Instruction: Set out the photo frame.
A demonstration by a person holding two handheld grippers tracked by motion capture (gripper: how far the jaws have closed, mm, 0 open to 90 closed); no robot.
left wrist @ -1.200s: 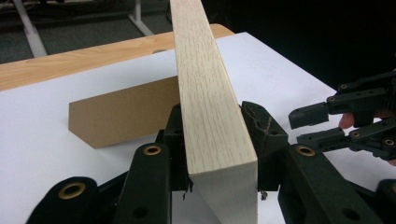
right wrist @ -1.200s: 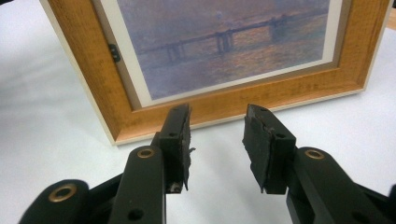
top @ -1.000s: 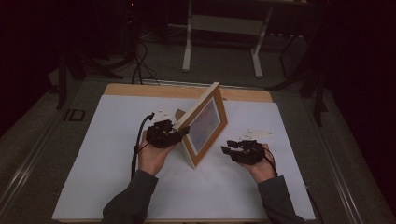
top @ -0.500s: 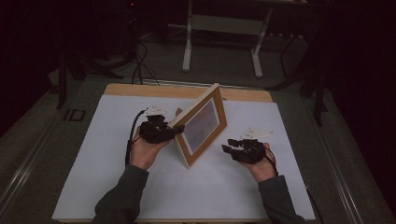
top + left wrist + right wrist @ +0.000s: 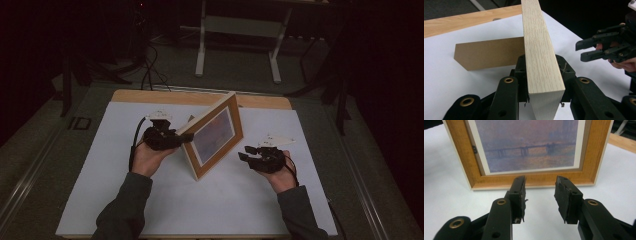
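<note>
A framed picture (image 5: 215, 134) is seen standing upright near the middle of a white-topped counter (image 5: 100, 200), its front turned toward the person's right side. The frame is light wood, and a hazy print of a bridge over water is shown inside a white mat. The left gripper (image 5: 172, 138) is held against the frame's left edge; in the left gripper view its jaws are closed on the pale wooden edge (image 5: 539, 55), one on each side. A brown cardboard stand (image 5: 489, 53) is seen behind the frame, resting on the counter. The right gripper (image 5: 250, 156) is held apart from the picture, just to its right, above the counter. In the right gripper view its jaws are spread apart with nothing between them, pointed at the lower rail of the frame (image 5: 534, 180). Each gripper is held in a hand, and grey sleeves come in from the bottom of the high view. A dark floor and table legs (image 5: 201, 45) are seen beyond the counter.
</note>
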